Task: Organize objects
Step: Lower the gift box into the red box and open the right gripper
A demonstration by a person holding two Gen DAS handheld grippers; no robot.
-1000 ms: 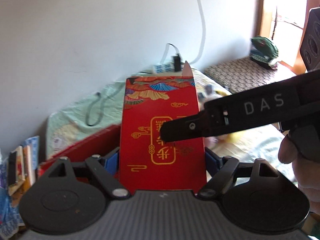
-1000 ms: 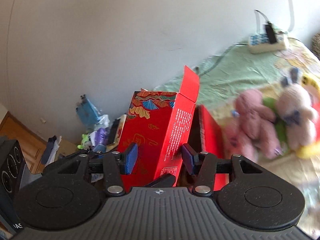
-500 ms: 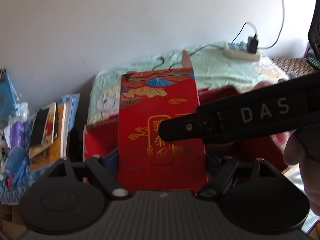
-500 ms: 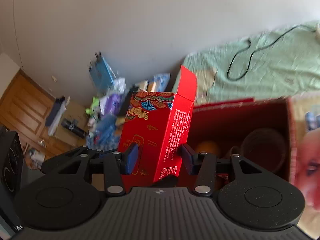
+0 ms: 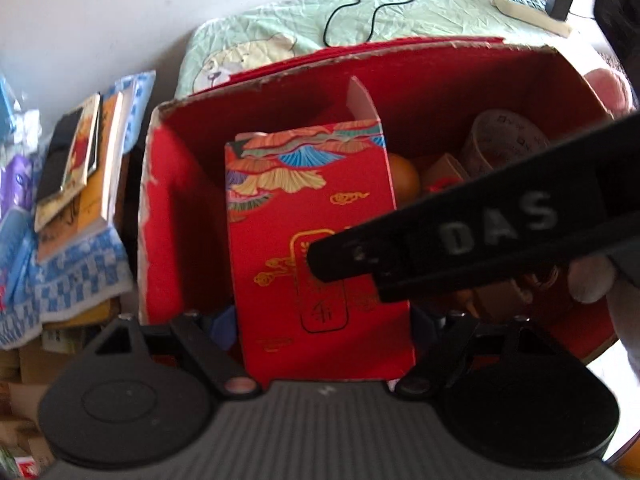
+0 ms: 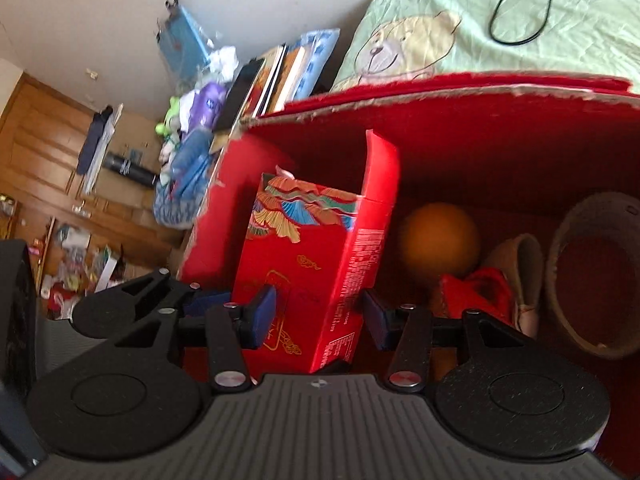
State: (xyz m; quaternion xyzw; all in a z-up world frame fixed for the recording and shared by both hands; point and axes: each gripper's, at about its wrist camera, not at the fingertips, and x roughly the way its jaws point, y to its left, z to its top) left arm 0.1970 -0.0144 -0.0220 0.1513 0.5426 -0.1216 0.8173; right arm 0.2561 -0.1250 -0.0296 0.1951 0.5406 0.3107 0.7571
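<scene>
The step in hand looks like lowering the red gift carton (image 5: 316, 240) into the big red storage box (image 5: 460, 76) that sits on the bed with the green bear-print sheet (image 6: 460, 28). The left tool (image 5: 320, 320) is clamped across the carton's broad printed face, one blue pad on each narrow side. The right tool (image 6: 320, 312) straddles the same carton from another angle: its left pad (image 6: 262, 312) touches the printed face, but a gap shows at the right pad (image 6: 376, 320), so its fingers stand spread and are not truly gripping.

The carton hangs upright over the left part of the storage box, its top flap (image 6: 380, 172) standing open, its base hidden behind the tools (so whether it has reached the floor of the box cannot be told).

Next, I judge, comes a straight descent, then release — the left tool last, since it bears the load.

Room is fair on the left: open space lies between the carton and the box's left wall (image 5: 160, 220). To the right it is tighter — an orange ball (image 6: 440, 240) sits near the carton's side, with a red-and-tan soft item (image 6: 484, 292) and a round woven basket (image 6: 592, 276) beyond. The torn upper rim of the box could snag the raised flap if the carton drifts back.
</scene>
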